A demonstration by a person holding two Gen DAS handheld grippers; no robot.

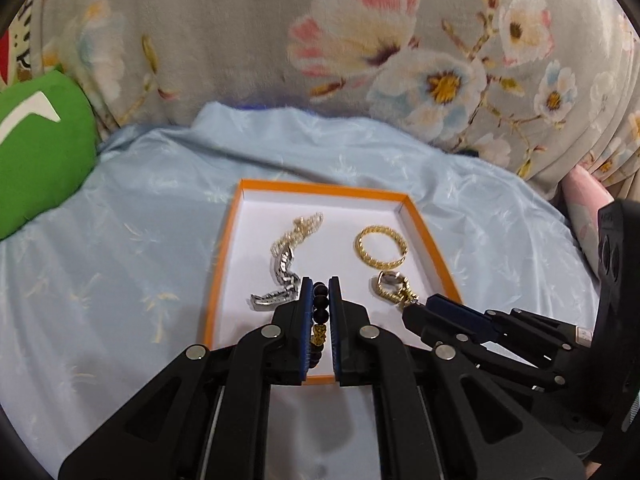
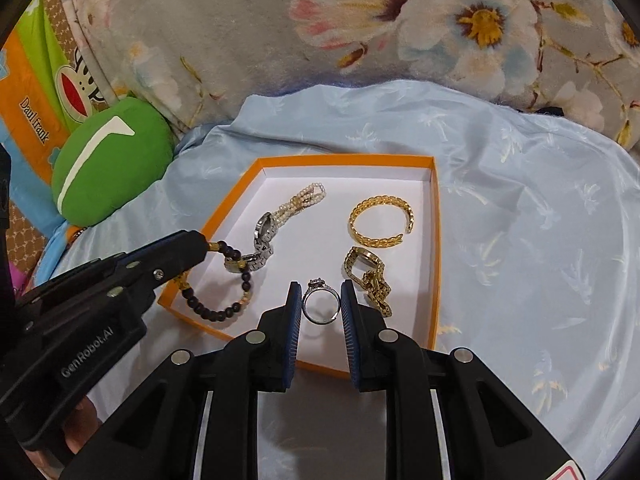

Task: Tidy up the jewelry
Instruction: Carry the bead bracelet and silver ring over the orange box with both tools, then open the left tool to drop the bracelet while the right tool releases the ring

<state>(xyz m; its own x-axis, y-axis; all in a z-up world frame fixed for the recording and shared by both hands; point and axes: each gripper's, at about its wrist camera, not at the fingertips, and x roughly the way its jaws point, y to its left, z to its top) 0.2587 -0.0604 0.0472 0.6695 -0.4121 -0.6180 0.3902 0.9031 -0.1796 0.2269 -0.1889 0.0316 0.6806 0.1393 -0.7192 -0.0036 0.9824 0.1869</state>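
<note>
Shiny metal ring (image 2: 320,301) — satiny cloth (image 2: 520,200)

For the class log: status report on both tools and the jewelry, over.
Left tool shut on black bead bracelet. Right tool shut on silver ring. Both over orange tray; watches, gold bangle already inside. Nothing in the way.

Even, soft indoor light fills both views, with faint shadows on the white floor of the orange-rimmed cardboard tray (image 2: 434,216) beneath the fingers. The grey floral fabric (image 1: 248,32) beyond is motion-blurred. Fisheye bending and black vignetting mark the corners.
</note>
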